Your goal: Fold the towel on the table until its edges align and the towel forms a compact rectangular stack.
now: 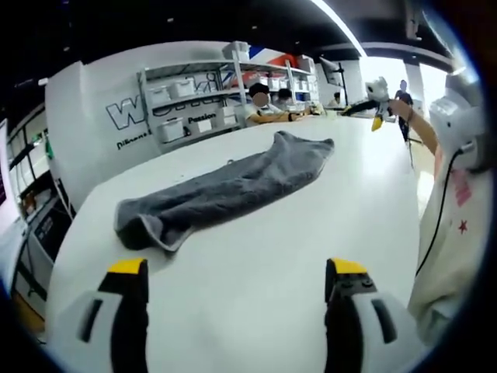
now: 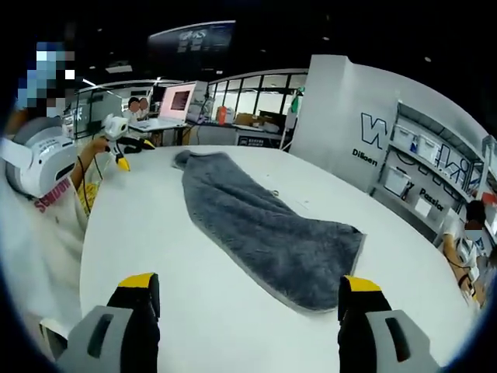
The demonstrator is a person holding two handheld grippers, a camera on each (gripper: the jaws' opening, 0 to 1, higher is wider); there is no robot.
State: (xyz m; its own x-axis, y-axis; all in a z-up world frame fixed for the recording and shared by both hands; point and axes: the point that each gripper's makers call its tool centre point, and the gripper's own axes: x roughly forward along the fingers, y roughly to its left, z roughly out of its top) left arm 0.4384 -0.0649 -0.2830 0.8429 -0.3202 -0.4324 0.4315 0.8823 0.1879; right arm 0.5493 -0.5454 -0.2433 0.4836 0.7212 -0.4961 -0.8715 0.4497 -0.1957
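Left gripper view: the left gripper is hovering over the bare white table, jaws spread wide and holding nothing. The gray towel is lying loosely bunched ahead, stretching from ten o'clock toward one o'clock, apart from the jaws. Shelves are standing at twelve o'clock.

Right gripper view: the right gripper is also gaping, empty. The towel is running from eleven o'clock down to four o'clock, its near corner just beside the right jaw.
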